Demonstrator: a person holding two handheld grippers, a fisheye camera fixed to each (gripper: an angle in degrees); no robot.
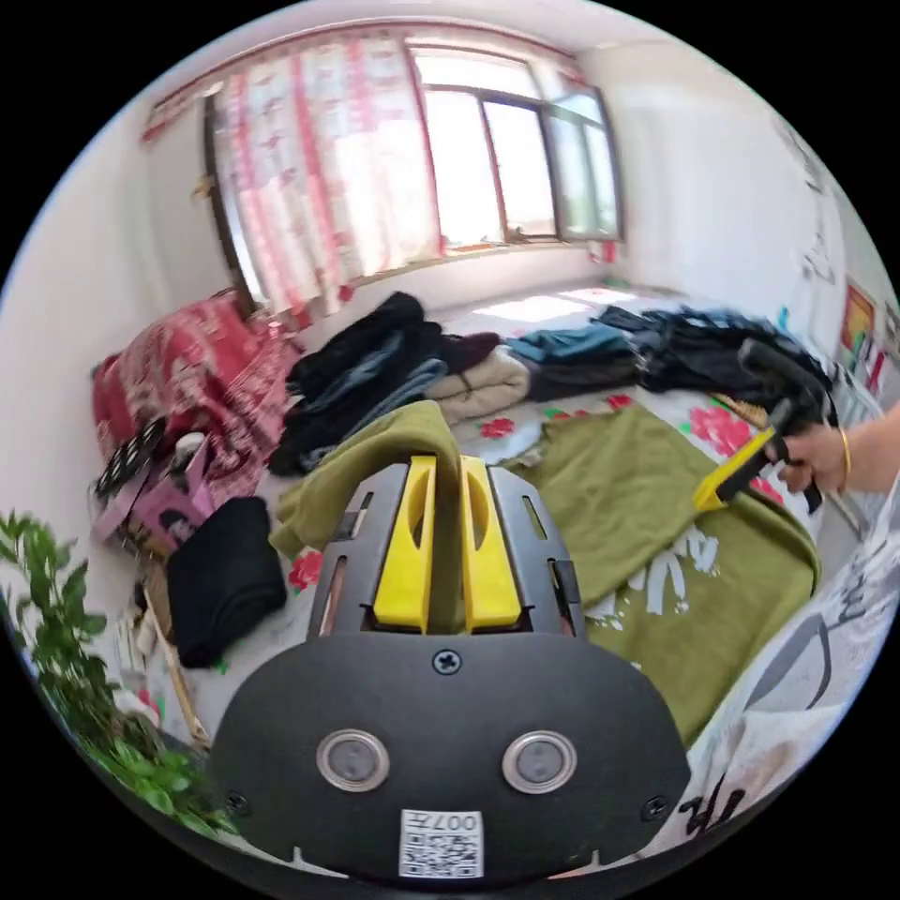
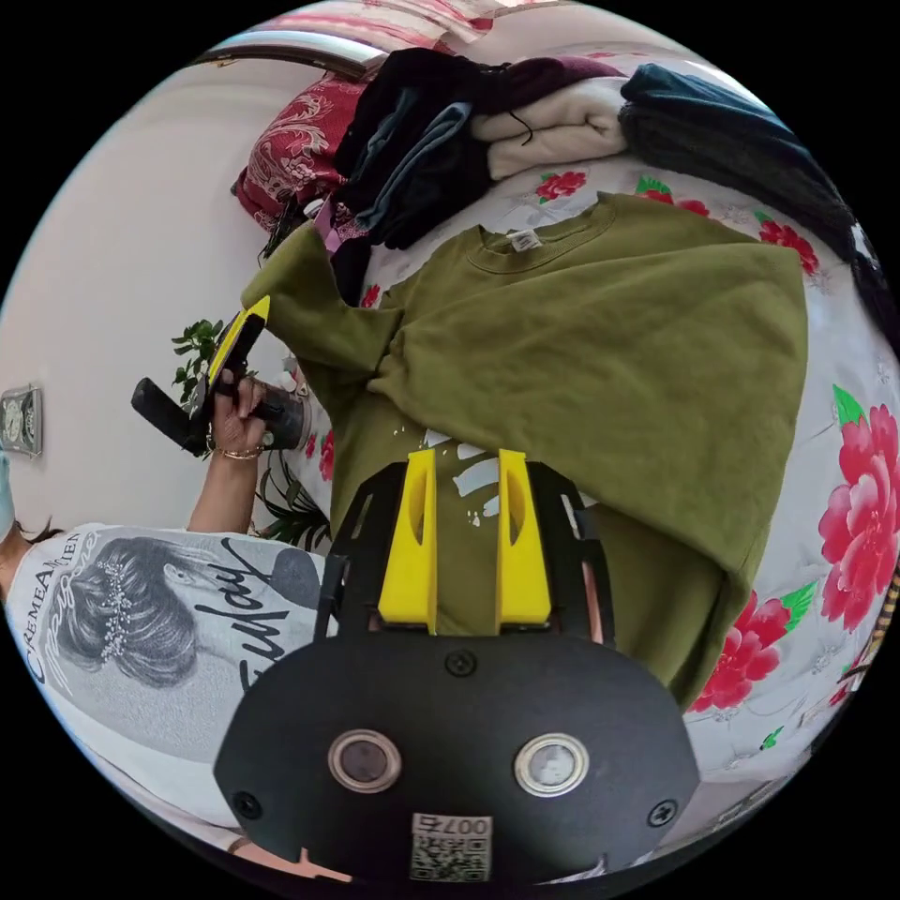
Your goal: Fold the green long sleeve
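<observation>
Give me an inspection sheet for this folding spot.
Surface: floral sheet, bare patches around the shirt.
Job's things: green long sleeve spread out, one sleeve lifted.
Clutter: pile of dark clothes, beige folded garment, black bundle.
Grippers: left gripper shut on the sleeve; right gripper open above the shirt's print.
Cables: nothing seen.
Surroundings: curtained window, red quilt, plant.
</observation>
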